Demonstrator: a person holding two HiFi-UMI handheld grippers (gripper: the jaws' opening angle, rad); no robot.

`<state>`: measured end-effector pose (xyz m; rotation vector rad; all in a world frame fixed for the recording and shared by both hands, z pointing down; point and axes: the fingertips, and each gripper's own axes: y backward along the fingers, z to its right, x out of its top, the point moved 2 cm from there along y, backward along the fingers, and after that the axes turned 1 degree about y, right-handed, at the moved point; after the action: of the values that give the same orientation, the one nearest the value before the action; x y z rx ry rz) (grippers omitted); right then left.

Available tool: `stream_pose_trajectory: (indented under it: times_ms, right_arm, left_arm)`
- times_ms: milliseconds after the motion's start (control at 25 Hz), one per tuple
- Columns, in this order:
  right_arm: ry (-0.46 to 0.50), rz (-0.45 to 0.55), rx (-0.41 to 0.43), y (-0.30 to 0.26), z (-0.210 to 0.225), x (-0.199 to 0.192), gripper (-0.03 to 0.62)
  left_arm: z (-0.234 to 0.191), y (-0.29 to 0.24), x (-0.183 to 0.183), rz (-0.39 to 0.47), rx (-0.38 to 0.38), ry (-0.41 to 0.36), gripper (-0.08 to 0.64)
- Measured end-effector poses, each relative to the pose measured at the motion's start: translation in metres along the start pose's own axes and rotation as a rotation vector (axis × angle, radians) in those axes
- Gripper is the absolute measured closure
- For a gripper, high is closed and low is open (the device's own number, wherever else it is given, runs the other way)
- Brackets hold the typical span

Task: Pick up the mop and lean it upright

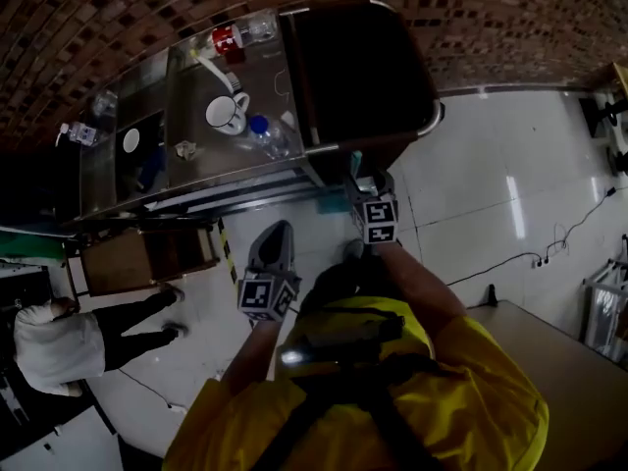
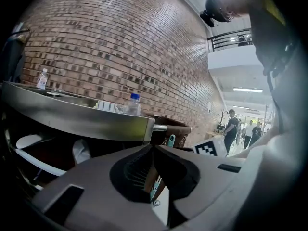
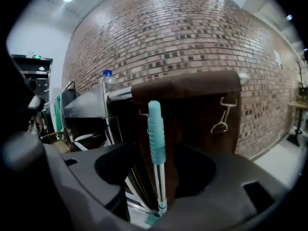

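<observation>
The mop stands upright with its teal grip [image 3: 155, 131] and metal shaft [image 3: 160, 184] leaning on the brown bag [image 3: 192, 109] at the cart's end. My right gripper [image 3: 161, 153] is open, the shaft standing free in the wide gap between its jaws. From the head view the grip's tip [image 1: 355, 159] shows just beyond the right gripper [image 1: 360, 183]. My left gripper [image 1: 278, 232] is lower left of it, shut and empty. In the left gripper view its jaws [image 2: 154, 147] meet at the tips, with the teal grip [image 2: 171, 140] beyond them.
The steel cart [image 1: 186, 170] carries a white mug [image 1: 227, 113], a water bottle [image 1: 267, 135] and a red can [image 1: 226, 39]. A person in white [image 1: 57, 346] stands at the left. A table corner [image 1: 549, 351] and a floor cable [image 1: 559, 235] lie right.
</observation>
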<state>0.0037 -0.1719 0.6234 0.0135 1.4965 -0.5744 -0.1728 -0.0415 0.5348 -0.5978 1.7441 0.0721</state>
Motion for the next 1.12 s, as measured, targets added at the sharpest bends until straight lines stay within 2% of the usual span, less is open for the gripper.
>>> stream_pose_trajectory:
  times_ms: [160, 240, 360, 520, 640, 760, 920, 1000, 1120]
  right_arm:
    - [0.003, -0.006, -0.050, -0.031, 0.006, -0.006, 0.436]
    - [0.031, -0.018, -0.036, -0.035, 0.004, -0.009, 0.472]
    - [0.070, -0.029, 0.007, -0.021, -0.006, -0.010, 0.476]
    - [0.069, -0.009, 0.053, 0.032, -0.017, -0.003, 0.477]
    - [0.102, 0.048, 0.111, 0.078, -0.025, 0.032, 0.477]
    - [0.124, 0.111, 0.148, 0.128, -0.028, 0.083, 0.477]
    - [0.119, 0.196, 0.154, 0.190, -0.025, 0.158, 0.477]
    - [0.122, 0.221, 0.152, 0.208, -0.021, 0.179, 0.477]
    - [0.142, 0.233, 0.156, 0.221, -0.017, 0.187, 0.477]
  left_arm:
    - [0.003, 0.002, 0.002, 0.007, 0.008, -0.012, 0.554]
    - [0.001, 0.003, -0.001, 0.004, 0.014, -0.015, 0.554]
    - [-0.001, 0.002, -0.003, -0.010, 0.024, -0.013, 0.554]
    - [-0.008, 0.002, 0.008, 0.009, 0.039, -0.022, 0.554]
    - [-0.012, 0.001, 0.015, 0.023, 0.033, -0.025, 0.554]
    - [-0.016, 0.004, 0.026, 0.045, 0.029, -0.027, 0.554]
    - [-0.012, 0.013, 0.055, 0.094, 0.043, -0.030, 0.554]
    - [-0.007, 0.017, 0.076, 0.139, 0.048, -0.035, 0.554]
    - [0.002, 0.023, 0.101, 0.205, 0.045, -0.061, 0.552]
